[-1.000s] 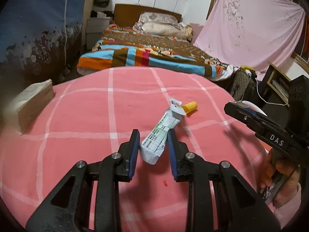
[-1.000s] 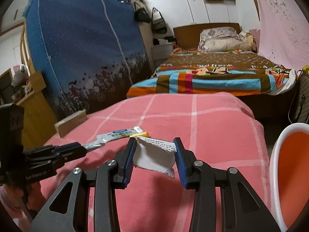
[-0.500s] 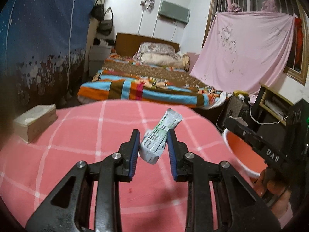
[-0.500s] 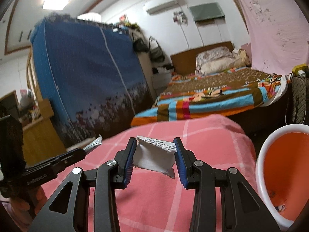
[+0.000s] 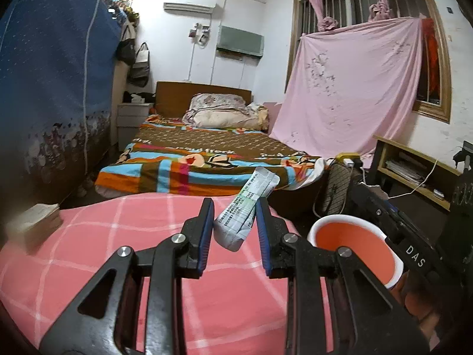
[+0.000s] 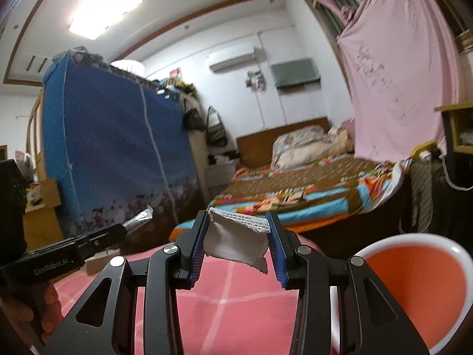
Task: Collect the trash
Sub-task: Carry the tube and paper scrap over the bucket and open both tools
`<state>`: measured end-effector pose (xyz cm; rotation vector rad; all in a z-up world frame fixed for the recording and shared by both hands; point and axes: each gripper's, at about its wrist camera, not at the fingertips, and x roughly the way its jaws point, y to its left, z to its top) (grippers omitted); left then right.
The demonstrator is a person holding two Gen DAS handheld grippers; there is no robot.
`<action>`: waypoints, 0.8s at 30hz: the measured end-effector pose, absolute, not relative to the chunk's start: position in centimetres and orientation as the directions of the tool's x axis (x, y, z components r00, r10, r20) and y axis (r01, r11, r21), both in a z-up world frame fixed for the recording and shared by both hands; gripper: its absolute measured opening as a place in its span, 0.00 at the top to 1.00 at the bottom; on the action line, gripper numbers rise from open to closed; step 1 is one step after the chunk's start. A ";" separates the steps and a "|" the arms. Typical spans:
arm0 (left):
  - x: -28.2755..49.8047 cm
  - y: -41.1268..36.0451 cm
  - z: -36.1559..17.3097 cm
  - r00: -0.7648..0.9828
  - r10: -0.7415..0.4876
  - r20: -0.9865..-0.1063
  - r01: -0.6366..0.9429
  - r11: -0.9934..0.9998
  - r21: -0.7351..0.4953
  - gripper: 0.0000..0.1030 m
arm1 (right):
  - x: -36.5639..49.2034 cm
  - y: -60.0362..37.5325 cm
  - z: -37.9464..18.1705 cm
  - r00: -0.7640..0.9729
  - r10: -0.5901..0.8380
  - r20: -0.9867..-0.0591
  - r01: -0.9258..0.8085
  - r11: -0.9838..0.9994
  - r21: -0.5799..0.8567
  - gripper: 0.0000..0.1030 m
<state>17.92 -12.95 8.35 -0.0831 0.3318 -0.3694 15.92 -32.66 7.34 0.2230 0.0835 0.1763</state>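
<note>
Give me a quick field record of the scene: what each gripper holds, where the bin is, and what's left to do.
left gripper: shut on printed tube, held above the pink checked cover
right gripper: shut on white sachet, held in the air
bin: orange bucket with white rim, beside the bed edge, toward the right gripper's side
contents of bin: cannot tell
pending: neither piece dropped in the bin yet

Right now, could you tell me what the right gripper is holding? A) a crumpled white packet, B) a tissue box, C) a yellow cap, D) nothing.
A: the right gripper is clamped on a crumpled white packet, its blue pads pressing both sides.
</note>
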 end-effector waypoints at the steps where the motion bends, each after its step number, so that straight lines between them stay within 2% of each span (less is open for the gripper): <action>1: 17.9 -13.4 8.5 0.877 -0.377 -0.298 0.350 0.926 -0.139 0.90 | 15.7 -32.9 7.4 0.985 0.167 -0.050 -0.152 0.963 0.222 0.64; 11: 17.4 -18.3 9.6 0.857 -0.456 -0.240 0.448 0.889 -0.089 0.90 | 13.9 -36.8 7.5 1.000 0.020 0.012 -0.023 0.974 0.226 0.64; 24: 17.0 -23.8 9.2 0.792 -0.562 -0.239 0.570 0.821 -0.042 0.90 | 12.7 -41.8 6.3 0.992 -0.121 -0.020 0.121 0.948 0.293 0.64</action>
